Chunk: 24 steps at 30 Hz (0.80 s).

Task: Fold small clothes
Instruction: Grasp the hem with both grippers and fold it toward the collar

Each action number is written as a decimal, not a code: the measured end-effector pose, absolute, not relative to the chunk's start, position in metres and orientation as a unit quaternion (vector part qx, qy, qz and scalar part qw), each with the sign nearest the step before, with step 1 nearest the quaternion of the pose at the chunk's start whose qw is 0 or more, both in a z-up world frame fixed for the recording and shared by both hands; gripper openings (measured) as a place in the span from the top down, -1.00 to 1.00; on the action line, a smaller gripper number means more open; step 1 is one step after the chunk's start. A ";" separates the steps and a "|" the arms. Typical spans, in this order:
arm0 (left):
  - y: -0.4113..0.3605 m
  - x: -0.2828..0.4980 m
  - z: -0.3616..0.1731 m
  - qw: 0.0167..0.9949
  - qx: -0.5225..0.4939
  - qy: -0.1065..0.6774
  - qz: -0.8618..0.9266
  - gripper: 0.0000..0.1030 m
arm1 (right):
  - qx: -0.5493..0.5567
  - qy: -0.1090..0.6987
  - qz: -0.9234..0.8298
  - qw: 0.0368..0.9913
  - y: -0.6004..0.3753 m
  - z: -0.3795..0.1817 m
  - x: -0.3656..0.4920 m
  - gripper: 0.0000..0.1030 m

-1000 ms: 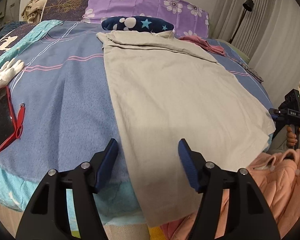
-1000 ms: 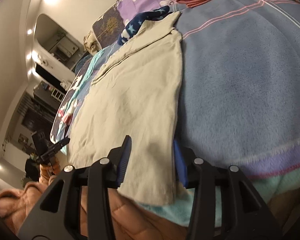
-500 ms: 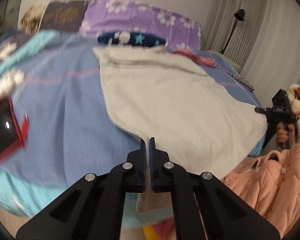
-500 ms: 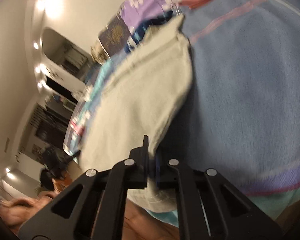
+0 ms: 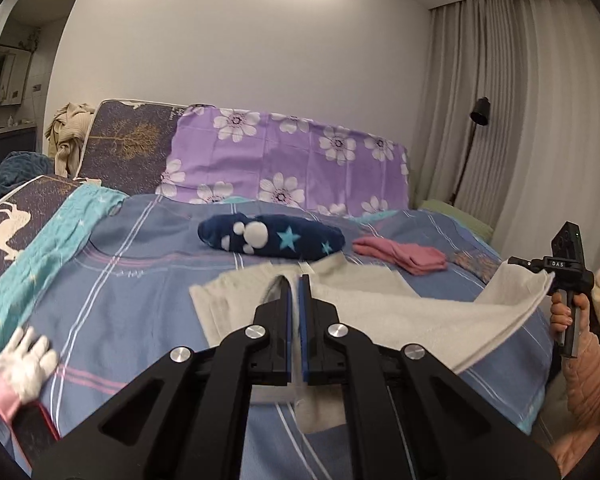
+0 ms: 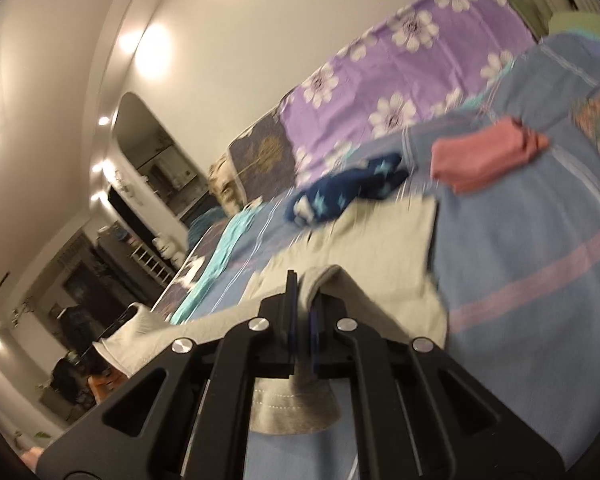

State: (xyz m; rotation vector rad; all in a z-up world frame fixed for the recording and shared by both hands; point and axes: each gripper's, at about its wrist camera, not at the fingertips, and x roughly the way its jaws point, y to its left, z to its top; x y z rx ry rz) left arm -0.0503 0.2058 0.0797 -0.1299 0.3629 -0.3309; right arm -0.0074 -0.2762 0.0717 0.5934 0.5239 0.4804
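Both grippers clamped, raised above bed level

The left gripper (image 5: 295,282) has its jaws pressed together on a corner of the beige garment (image 5: 400,316); its black arms fan out toward 5 and 7 o'clock in its own view. The right gripper (image 6: 303,280) is likewise clamped on a fold of the same garment. In the left wrist view, it appears at 3 o'clock, gripped by the person's hand (image 5: 568,316) in a peach quilted sleeve.
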 end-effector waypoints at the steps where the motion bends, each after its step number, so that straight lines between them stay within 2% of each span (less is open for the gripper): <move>1: 0.205 -0.038 0.084 0.968 -0.065 0.180 -0.159 0.95 | 0.287 0.251 0.225 0.897 -0.277 0.077 0.006 0.91; 6: 0.203 0.032 0.101 0.970 -0.067 0.192 -0.136 0.95 | 0.278 0.252 0.202 0.905 -0.271 0.091 0.077 0.91; 11: 0.195 0.112 0.083 0.967 -0.056 0.228 -0.098 0.95 | 0.252 0.297 0.157 0.908 -0.258 0.064 0.153 0.91; 16: 0.198 0.190 0.027 0.951 -0.048 0.300 -0.054 0.95 | 0.231 0.355 0.118 0.898 -0.248 0.007 0.224 0.91; 21: 0.203 0.230 -0.047 0.925 -0.025 0.377 -0.025 0.95 | 0.217 0.406 0.091 0.883 -0.241 -0.048 0.259 0.91; 24: 0.209 0.235 -0.078 0.912 -0.021 0.408 -0.023 0.85 | 0.212 0.422 0.088 0.877 -0.243 -0.071 0.264 0.88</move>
